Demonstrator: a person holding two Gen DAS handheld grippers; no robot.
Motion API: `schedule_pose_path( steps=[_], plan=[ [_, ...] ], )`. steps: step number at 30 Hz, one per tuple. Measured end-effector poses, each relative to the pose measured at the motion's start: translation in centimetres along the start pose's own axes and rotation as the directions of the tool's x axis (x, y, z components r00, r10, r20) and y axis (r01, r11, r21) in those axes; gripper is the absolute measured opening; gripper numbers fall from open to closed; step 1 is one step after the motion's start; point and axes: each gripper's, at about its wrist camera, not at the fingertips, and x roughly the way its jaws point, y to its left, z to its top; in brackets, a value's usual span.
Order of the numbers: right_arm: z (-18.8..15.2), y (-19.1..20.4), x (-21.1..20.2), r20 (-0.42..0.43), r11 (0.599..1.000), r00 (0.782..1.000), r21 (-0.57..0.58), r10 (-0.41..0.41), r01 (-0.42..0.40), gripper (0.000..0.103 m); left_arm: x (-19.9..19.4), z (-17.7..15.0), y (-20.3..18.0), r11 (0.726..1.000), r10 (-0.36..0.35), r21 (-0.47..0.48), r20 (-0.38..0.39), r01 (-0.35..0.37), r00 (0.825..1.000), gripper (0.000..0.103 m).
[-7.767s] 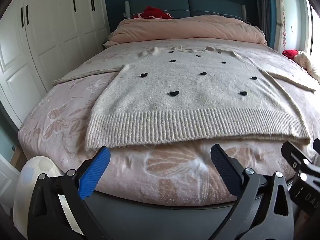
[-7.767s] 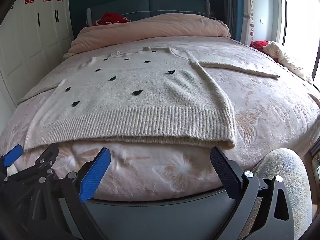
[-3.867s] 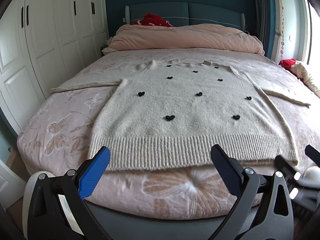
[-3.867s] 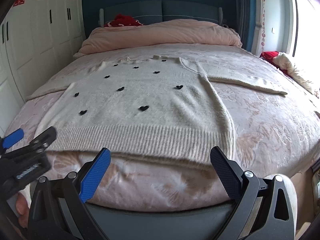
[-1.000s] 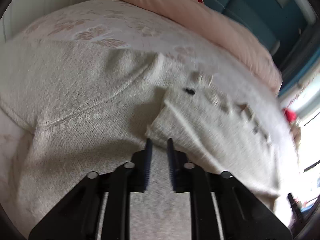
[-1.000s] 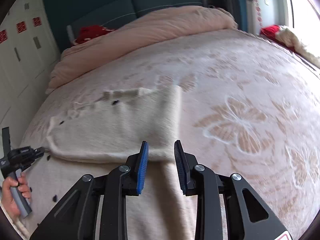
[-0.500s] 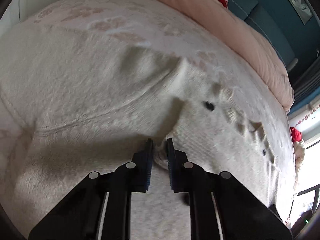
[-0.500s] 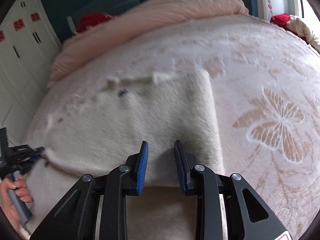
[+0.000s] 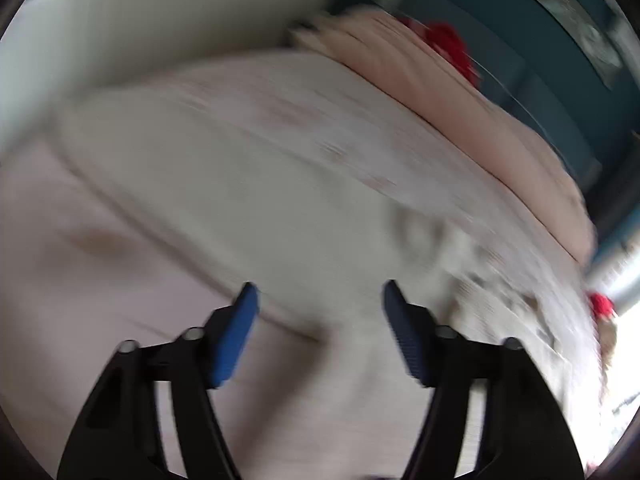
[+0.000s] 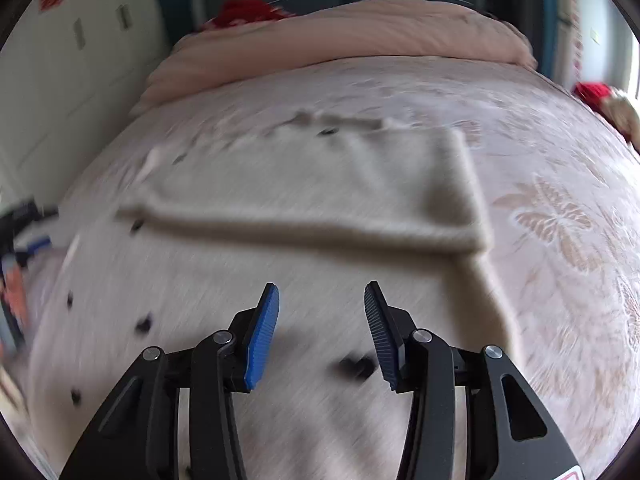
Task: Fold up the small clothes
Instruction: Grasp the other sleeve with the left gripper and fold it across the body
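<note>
Pink bedspread, cream sweater, left tongs and right tongs opening, empty

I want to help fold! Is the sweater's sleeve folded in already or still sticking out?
Folded in. In the right wrist view the sleeve lies across the cream sweater, not out on the bedspread.

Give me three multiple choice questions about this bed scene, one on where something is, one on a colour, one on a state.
1. Where does the sweater lie?
A. on the bed
B. on the floor
C. on a chair

2. What colour are the sweater's small hearts?
A. red
B. black
C. green

3. How are the right tongs?
A. clamped on a sleeve
B. apart, gripping nothing
C. holding a pillow

Answers: A, it is spread on the pink bedspread; B, dark spots dot the cream knit; B, nothing sits between the opening pads.
</note>
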Motion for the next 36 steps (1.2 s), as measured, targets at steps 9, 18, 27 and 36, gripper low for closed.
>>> schedule_pose_path(
  steps=[9, 18, 27, 36],
  plan=[
    [-4.5, 3.5, 1.0, -0.014, 0.997, 1.000, -0.071, 0.021, -0.022, 0.059, 0.9, 10.5, 20.8, 0.900, 0.324, -0.314, 0.019, -0.302, 0.946, 0.075],
    [-5.1, 3.8, 1.3, 0.005, 0.998, 1.000, -0.066, 0.016, -0.015, 0.062, 3.3, 14.3, 20.3, 0.909, 0.306, -0.294, -0.010, -0.295, 0.952, 0.009],
    [-5.1, 3.4, 1.4, 0.013, 0.998, 0.999, -0.048, 0.041, -0.040, 0.062, -6.9, 11.1, -5.7, 0.978, -0.186, 0.117, 0.149, 0.170, 0.971, 0.009],
    [-5.0, 2.7, 1.2, 0.019, 0.996, 0.996, -0.018, 0.090, -0.090, 0.067, -4.5, -9.5, -22.9, 0.847, -0.383, 0.282, -0.265, 0.451, 0.885, 0.054]
  ],
)
